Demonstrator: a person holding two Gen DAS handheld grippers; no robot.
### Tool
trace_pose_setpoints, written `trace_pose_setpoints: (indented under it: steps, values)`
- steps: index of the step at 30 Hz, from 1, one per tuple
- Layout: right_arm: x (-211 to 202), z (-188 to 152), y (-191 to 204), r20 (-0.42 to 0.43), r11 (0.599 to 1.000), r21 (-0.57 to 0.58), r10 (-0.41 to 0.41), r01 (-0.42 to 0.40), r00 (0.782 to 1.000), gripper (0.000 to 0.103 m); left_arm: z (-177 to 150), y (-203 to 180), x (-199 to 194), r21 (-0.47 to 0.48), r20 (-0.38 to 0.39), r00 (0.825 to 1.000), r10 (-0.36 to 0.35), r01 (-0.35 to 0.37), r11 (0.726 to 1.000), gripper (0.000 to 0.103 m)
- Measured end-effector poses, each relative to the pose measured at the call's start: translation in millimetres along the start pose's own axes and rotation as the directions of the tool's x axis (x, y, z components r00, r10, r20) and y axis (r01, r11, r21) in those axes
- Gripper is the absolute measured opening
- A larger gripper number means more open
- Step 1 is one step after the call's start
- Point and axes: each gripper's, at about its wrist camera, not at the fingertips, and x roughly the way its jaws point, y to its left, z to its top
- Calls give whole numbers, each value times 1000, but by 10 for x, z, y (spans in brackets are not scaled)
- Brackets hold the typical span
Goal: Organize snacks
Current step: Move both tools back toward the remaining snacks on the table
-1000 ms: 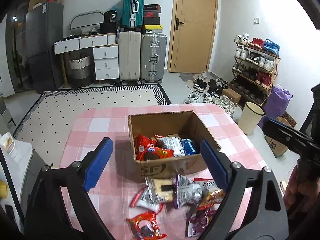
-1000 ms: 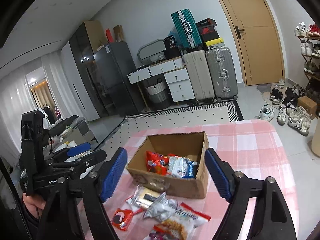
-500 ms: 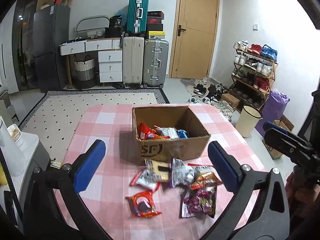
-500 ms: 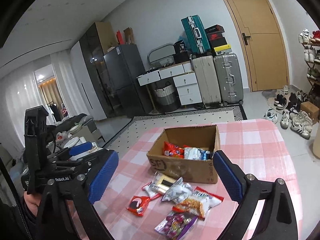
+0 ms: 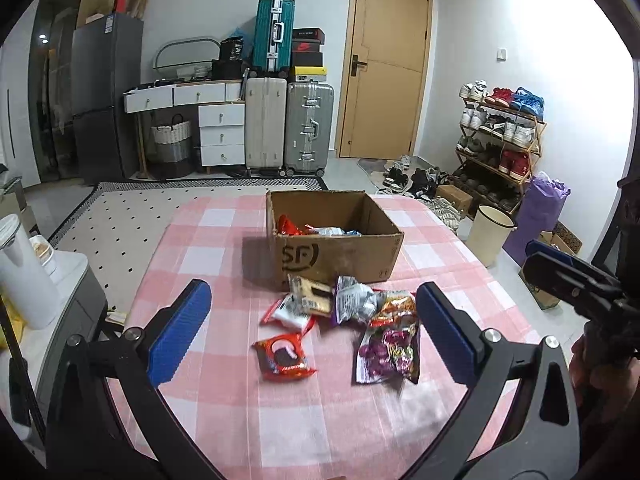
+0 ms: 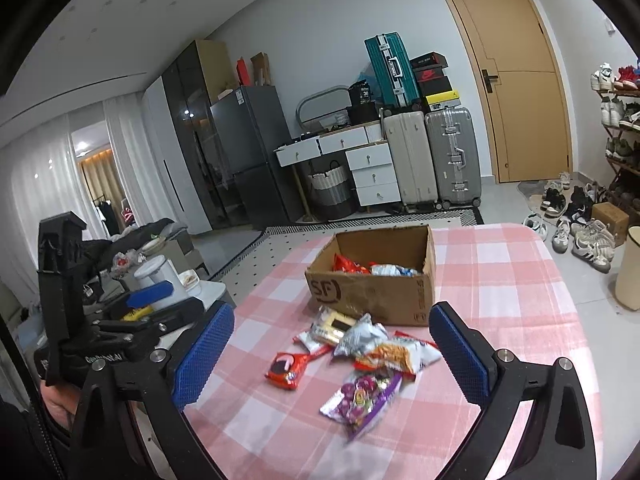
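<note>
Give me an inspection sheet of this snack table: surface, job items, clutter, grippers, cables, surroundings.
Surface: pink-and-white checked tablecloth on the table.
Job's things: open brown cardboard box holding some snacks; loose packets in front of it, among them a red cookie packet and a purple candy bag.
Clutter: nothing seen on the cloth.
Grippers: left gripper open, nothing between its blue pads; right gripper open, jaws have just been opening, nothing between them.
Cables: nothing seen.
Surroundings: suitcases, wooden door, shoe rack.
</note>
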Motion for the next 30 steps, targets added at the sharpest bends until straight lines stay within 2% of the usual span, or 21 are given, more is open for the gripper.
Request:
trace_pose_setpoints:
  steps: [5, 13, 22, 30]
  values:
    - [-7, -204, 3, -32, 1000, 6, -13, 13, 999, 100, -174, 65, -81, -23, -13, 1000, 7, -7, 1000, 102]
    - [110, -513, -110, -107, 999, 36, -8, 12, 994, 100, -461, 163, 18, -54, -54, 999, -2, -1, 999, 102]
    - [461, -794, -320, -196, 995, 96, 18, 1, 980, 100, -736, 185, 352, -66, -103, 993, -57, 51, 997, 102]
    - [911, -1012, -540, -285, 988, 156, 52, -7, 957, 100, -941, 223, 708, -61, -146, 987, -72, 63, 996, 102]
